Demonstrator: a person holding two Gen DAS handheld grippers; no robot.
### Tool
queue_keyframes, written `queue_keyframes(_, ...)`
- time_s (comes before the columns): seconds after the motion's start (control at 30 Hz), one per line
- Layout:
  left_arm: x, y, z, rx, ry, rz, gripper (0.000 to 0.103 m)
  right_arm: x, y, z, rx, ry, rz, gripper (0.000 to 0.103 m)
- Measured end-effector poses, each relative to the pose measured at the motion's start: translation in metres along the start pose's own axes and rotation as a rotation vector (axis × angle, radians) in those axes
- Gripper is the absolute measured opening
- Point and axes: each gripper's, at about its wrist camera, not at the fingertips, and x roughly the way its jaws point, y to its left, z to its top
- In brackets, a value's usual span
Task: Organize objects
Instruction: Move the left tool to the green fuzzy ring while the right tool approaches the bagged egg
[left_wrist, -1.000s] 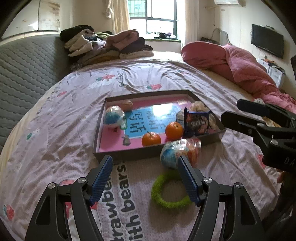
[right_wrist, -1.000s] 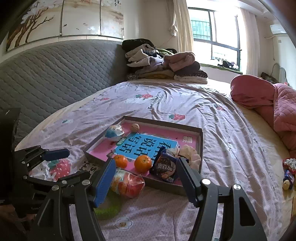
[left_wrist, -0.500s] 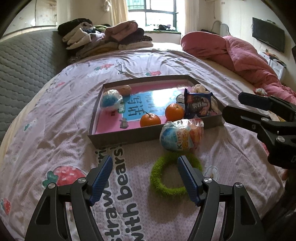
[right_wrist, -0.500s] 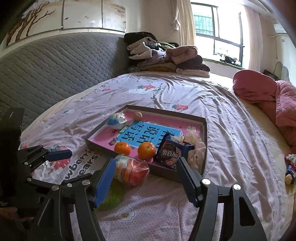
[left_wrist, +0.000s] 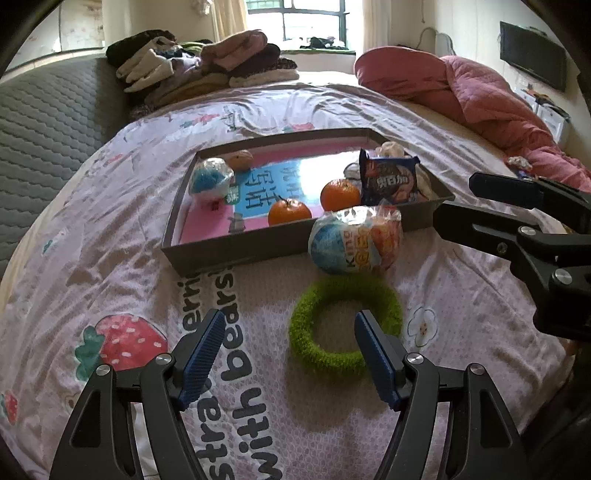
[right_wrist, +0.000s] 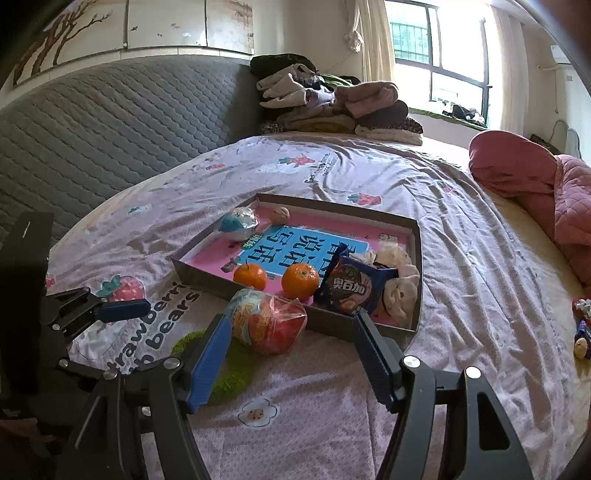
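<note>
A shallow grey tray (left_wrist: 236, 253) (right_wrist: 416, 236) lies on the bed. It holds two oranges (left_wrist: 289, 212) (right_wrist: 300, 280), a blue wrapped ball (left_wrist: 210, 179), a walnut (left_wrist: 240, 158), a dark snack packet (left_wrist: 389, 181) (right_wrist: 351, 288) and a white cloth. A wrapped toy egg (left_wrist: 354, 240) (right_wrist: 267, 325) lies just outside the tray's near wall. A green fuzzy ring (left_wrist: 343, 325) (right_wrist: 236, 369) lies in front of it. My left gripper (left_wrist: 288, 350) is open, low over the sheet beside the ring. My right gripper (right_wrist: 291, 354) is open, with the egg just beyond its fingertips.
A grey quilted headboard (right_wrist: 110, 122) runs along the left. Folded clothes (left_wrist: 207, 70) are piled at the far end of the bed. A pink quilt (left_wrist: 480, 96) is heaped at the right. Small toys (right_wrist: 581, 325) lie near the bed's right edge.
Both grippers have moved down and forward toward the bed. The ring and egg now sit closer to the fingertips. Both stay open; no object has moved.
</note>
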Motion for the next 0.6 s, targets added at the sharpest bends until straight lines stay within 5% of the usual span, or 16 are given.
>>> queue_keyframes(0.6, 0.022, 0.007, -0.005, -0.008, 0.037, 0.024, 0.074, 0.016, 0.008, -0.009, -0.006, 0.04, 0.014, 0.067)
